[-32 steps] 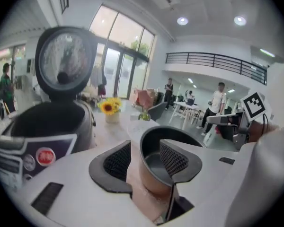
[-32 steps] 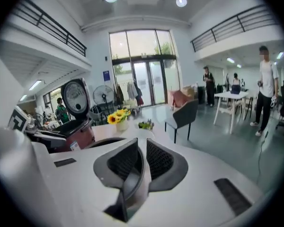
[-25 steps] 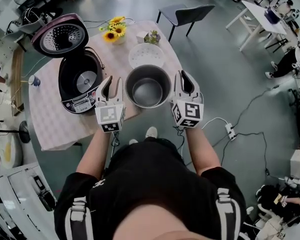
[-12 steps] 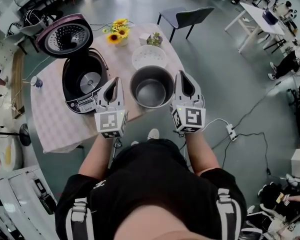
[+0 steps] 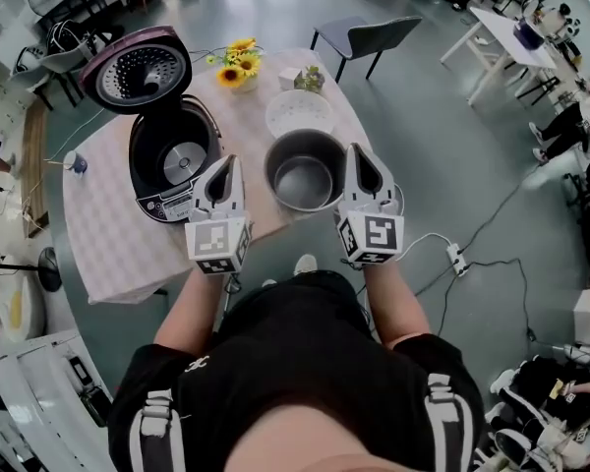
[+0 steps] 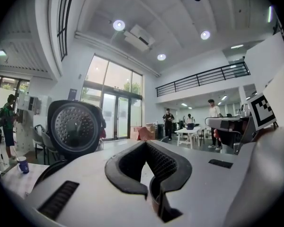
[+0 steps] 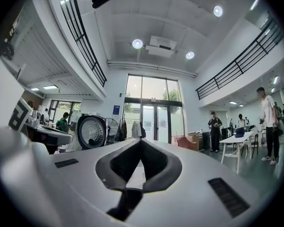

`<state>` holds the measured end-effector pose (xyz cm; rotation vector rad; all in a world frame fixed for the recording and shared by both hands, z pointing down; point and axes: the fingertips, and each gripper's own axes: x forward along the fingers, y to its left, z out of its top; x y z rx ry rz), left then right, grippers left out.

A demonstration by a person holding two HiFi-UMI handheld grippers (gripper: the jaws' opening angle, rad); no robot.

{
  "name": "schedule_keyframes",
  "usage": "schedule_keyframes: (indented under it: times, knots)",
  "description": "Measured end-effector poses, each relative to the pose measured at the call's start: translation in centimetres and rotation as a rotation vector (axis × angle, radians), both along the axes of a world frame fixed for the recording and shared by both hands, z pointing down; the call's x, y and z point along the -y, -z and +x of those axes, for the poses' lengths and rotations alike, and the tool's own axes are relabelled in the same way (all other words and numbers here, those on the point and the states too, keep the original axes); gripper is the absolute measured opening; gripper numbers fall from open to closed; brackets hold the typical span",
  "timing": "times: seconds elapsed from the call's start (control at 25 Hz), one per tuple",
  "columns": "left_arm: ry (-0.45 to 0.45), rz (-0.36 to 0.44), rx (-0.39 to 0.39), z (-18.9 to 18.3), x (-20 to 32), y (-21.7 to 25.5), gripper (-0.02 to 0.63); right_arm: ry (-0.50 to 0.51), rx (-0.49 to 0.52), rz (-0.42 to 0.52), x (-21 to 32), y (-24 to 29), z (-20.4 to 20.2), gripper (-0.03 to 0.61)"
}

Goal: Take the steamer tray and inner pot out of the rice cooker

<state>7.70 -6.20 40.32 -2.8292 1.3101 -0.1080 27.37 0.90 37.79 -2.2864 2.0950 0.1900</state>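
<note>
The open rice cooker (image 5: 172, 160) stands at the table's left, lid (image 5: 138, 72) raised and the cavity without a pot. The metal inner pot (image 5: 305, 170) sits on the table (image 5: 108, 234) near the front edge. The white perforated steamer tray (image 5: 300, 113) lies just behind it. My left gripper (image 5: 227, 163) hovers left of the pot, shut and holding nothing. My right gripper (image 5: 358, 155) hovers right of the pot, also shut and holding nothing. The left gripper view shows closed jaws (image 6: 146, 145) and the lid (image 6: 75, 126). The right gripper view shows closed jaws (image 7: 139, 143).
Sunflowers in a vase (image 5: 238, 67) and a small plant (image 5: 310, 77) stand at the table's back edge. A paper cup (image 5: 79, 165) is at the left edge. A chair (image 5: 374, 29) stands behind the table. A power strip (image 5: 454, 259) and cables lie on the floor at right.
The left gripper's jaws closed from a small gap. Both grippers drew back from the pot's sides toward the person and rose. The pot stayed on the table.
</note>
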Motion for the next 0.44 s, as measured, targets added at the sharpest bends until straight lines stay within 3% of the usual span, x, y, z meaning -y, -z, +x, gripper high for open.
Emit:
schedule_keyframes:
  times: [0.44]
  knots:
    - [-0.016,0.000,0.004,-2.1,-1.0,-0.3,0.003,0.013,0.022,-0.002,-0.8,-0.9,-2.6,0.002]
